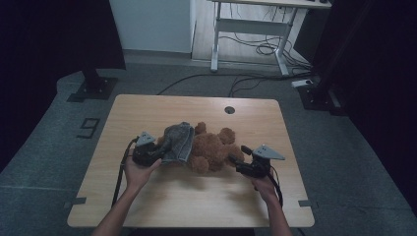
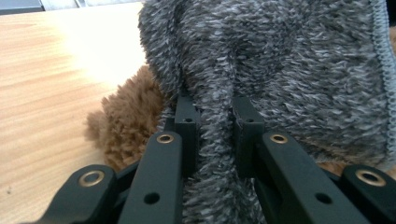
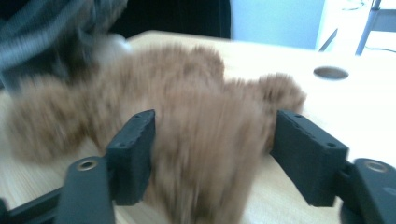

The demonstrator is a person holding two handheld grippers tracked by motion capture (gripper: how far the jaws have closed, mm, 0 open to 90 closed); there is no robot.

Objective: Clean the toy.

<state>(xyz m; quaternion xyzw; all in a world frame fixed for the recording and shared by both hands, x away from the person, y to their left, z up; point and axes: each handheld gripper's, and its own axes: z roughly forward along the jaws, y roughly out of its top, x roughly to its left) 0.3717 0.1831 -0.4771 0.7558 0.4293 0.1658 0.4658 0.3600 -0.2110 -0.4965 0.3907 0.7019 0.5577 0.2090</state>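
The left tongs (image 2: 215,116) pinch the grey fleece garment (image 2: 280,65) mid-table (image 1: 147,206), the right tongs (image 3: 212,140) spread around the brown teddy bear (image 3: 187,121), wide bare wood toward every edge.

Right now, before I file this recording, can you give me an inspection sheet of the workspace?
Surface: light wooden table with a round grommet hole.
Job's things: brown teddy bear lying mid-table; fuzzy grey garment over its left end.
Clutter: nothing seen.
Grippers: left claw pinches a fold of the grey garment; right claw stands open with the bear's plush between its jaws, the picture blurred.
Cables: a black cable trails from the left claw; loose cables on the floor beyond.
Surroundings: grey carpet, white desk frame, dark stands.
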